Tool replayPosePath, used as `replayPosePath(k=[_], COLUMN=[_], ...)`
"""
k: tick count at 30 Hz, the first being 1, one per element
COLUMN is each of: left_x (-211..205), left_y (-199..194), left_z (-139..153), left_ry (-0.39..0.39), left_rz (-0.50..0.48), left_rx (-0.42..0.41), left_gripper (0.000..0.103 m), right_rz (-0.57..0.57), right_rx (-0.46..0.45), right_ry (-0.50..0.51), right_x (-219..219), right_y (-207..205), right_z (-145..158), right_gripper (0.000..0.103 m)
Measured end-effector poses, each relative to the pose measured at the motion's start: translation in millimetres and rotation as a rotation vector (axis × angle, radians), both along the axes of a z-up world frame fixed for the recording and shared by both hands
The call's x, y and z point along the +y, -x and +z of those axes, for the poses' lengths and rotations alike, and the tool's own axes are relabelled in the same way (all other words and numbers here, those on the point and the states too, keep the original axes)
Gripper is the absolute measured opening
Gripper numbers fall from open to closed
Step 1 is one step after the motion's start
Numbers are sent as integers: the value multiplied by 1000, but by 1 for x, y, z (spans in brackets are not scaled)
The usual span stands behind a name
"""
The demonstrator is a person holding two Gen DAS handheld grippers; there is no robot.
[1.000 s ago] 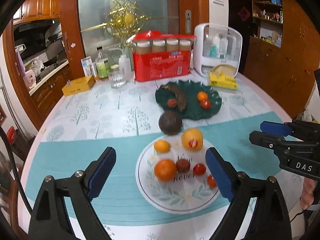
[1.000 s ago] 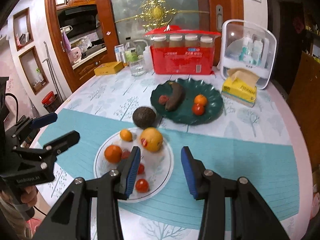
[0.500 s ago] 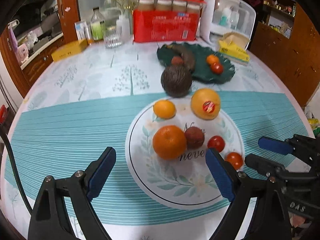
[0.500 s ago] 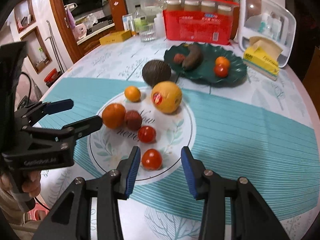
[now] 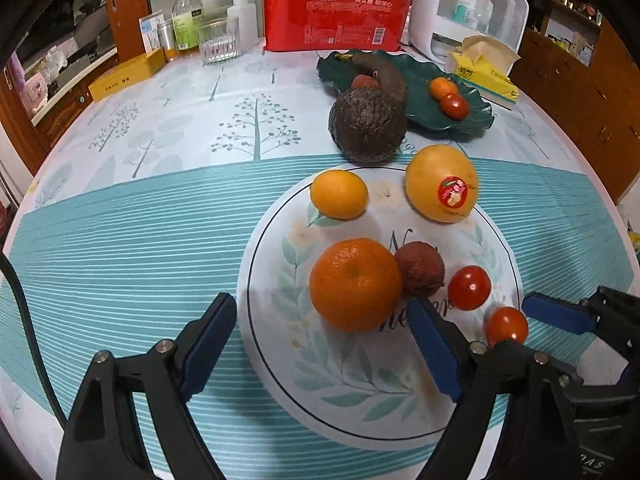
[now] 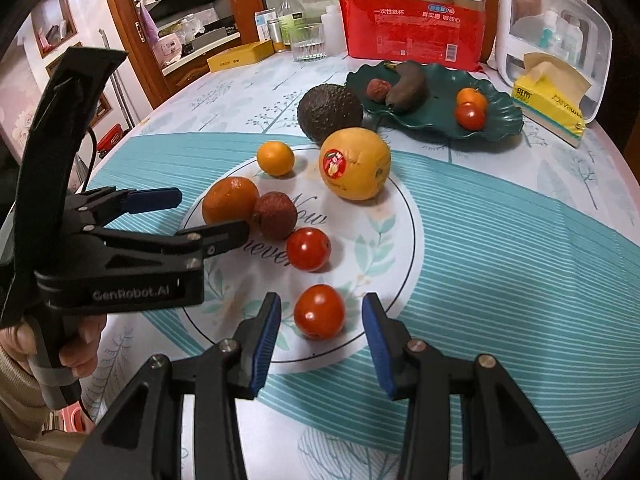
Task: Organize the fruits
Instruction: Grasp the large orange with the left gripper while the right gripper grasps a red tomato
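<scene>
On the white plate (image 6: 404,216), a tomato (image 6: 319,312) sits between the right claw's (image 6: 321,334) released pads, untouched. The left claw (image 5: 322,344), closing, brackets the orange (image 5: 355,285). Both fruits look smooth and easily bruised: grip gently across the middle.

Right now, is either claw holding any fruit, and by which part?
Nothing is held. The left claw is closing around the orange, not touching. The right claw brackets a tomato, pads clear.

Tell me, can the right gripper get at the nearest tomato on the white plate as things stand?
Probably yes. The right gripper has its jaws apart on either side of the tomato, not touching it, and nothing lies between them. The left gripper is off to one side.
</scene>
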State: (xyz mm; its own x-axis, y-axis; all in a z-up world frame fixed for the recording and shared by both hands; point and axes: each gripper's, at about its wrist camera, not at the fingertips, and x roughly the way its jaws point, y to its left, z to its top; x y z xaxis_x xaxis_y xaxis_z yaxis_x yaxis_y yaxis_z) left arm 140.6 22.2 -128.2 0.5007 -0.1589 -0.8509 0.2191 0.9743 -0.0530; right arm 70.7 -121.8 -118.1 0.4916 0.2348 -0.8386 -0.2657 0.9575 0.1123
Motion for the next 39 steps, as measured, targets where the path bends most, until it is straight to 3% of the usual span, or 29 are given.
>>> replayPosePath(k=[8,15,20,22,27,39], left_x=[0,-8,-11,-12,-15,-20], left_y=[-8,-9,-9,-9,-6,22], left_z=[-5,-5,-5,-4,-5,11], left_ry=[30,51,50,64,50,62], left_rz=[1,-35,-39,-46,-44,-64], left_rx=[15,18,13,14,1,-14], left_gripper=[78,58,53,45,44,43], right_rz=[4,4,8,7,12,12], right_rx=[10,-10,-30,-34,-35,-8], right_ry=[4,4,20,22,17,-13], right_x=[3,4,4,4,4,3], right_y=[-1,1,5,6,6,7], right_z=[-10,-11,-11,-11,-11,-10], right_gripper=[43,42,41,39,28,26])
